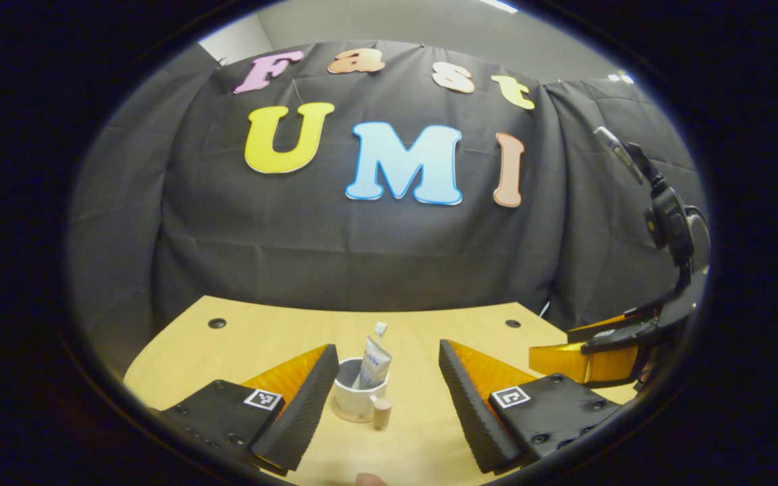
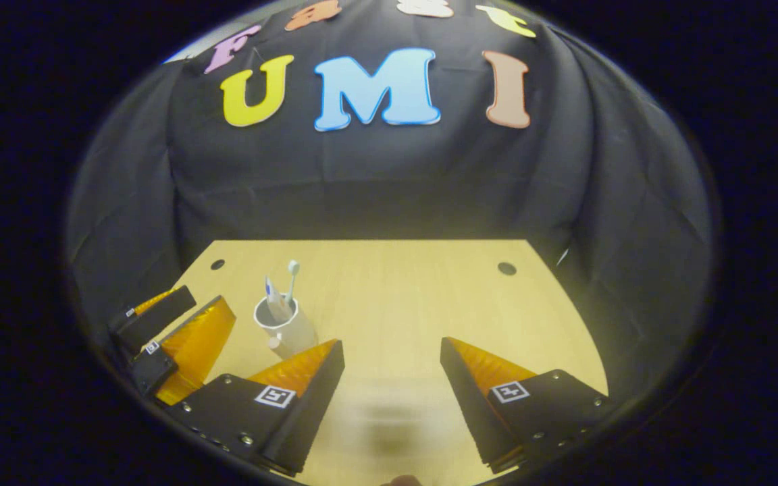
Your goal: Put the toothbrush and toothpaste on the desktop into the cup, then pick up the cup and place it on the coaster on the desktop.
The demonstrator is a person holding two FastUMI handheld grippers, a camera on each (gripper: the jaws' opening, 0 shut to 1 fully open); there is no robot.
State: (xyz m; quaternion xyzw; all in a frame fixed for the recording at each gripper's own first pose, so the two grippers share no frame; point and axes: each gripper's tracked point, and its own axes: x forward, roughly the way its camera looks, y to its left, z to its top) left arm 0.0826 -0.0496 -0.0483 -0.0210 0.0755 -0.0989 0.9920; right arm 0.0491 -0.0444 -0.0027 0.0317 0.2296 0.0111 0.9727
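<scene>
Standing on a wooden desktop, the cup seemingly tops a coaster; both grippers gape wide.

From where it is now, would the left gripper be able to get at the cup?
Probably yes: the left gripper is open, the cup stands just ahead near one finger, and nothing lies between them.
</scene>
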